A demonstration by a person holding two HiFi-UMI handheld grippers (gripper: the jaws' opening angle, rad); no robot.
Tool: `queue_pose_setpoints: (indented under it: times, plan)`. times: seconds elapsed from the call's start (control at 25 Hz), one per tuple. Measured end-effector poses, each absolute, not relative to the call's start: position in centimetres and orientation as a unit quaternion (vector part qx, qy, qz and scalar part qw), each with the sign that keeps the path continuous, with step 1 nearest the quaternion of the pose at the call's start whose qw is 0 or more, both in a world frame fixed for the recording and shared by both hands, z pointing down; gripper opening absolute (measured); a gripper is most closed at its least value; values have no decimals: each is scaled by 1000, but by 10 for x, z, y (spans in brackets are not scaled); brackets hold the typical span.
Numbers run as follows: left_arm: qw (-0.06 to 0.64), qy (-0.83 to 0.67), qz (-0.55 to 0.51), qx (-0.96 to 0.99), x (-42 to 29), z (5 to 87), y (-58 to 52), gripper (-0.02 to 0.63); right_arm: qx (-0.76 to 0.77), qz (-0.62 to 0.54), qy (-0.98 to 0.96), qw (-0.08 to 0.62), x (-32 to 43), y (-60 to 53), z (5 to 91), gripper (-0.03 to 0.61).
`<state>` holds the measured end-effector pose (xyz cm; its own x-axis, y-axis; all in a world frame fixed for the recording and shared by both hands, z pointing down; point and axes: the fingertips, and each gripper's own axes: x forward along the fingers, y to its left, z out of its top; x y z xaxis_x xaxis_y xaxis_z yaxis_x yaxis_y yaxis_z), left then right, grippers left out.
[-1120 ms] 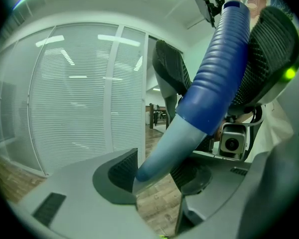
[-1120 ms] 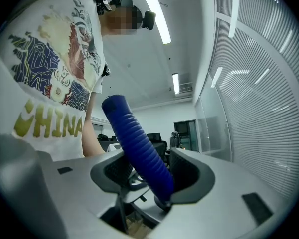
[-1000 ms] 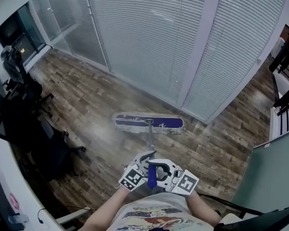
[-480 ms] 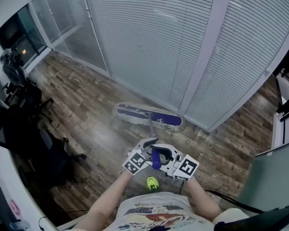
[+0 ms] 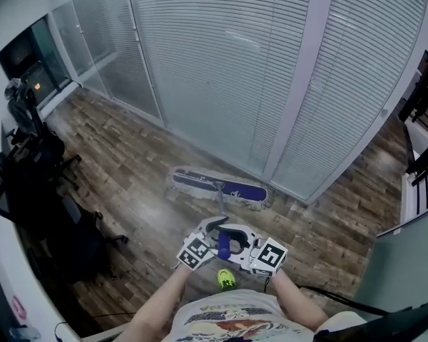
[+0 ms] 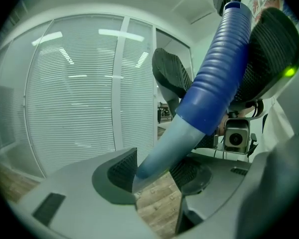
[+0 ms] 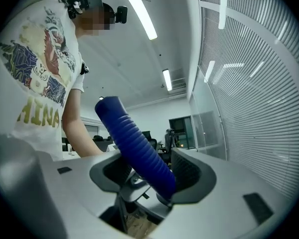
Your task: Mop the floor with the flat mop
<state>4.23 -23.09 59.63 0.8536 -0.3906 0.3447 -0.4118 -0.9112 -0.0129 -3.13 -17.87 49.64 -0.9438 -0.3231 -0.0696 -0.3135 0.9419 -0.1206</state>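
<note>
The flat mop's blue head with its pale fringe lies on the wood floor, close to the foot of the glass wall. Its thin pole rises toward me and ends in a ribbed blue grip. My left gripper is shut on the pale pole just below the grip. My right gripper is shut on the ribbed grip, higher up. The two grippers sit side by side in front of my chest, and in the left gripper view the other one shows behind the grip.
A glass wall with closed blinds runs across the far side. Black office chairs crowd the left. Dark furniture and a green partition stand at the right. A yellow-green shoe shows below the grippers.
The mop head has slid a little over the floor near the glass wall and turned slightly. Both grippers moved with the handle, still holding it. The shoe has come into view.
</note>
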Motion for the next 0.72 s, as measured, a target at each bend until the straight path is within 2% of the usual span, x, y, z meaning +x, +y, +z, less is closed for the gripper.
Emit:
queue_pose_setpoints:
  times: [0.24,0.72]
  plan:
    - [24,-226,179,957,12,606,-128,170,-130,-39,990,26,-60,-73,504,233]
    - [50,-280,159,945,-45,603,115,170,-88,-10,995,45,-114,176,495,238]
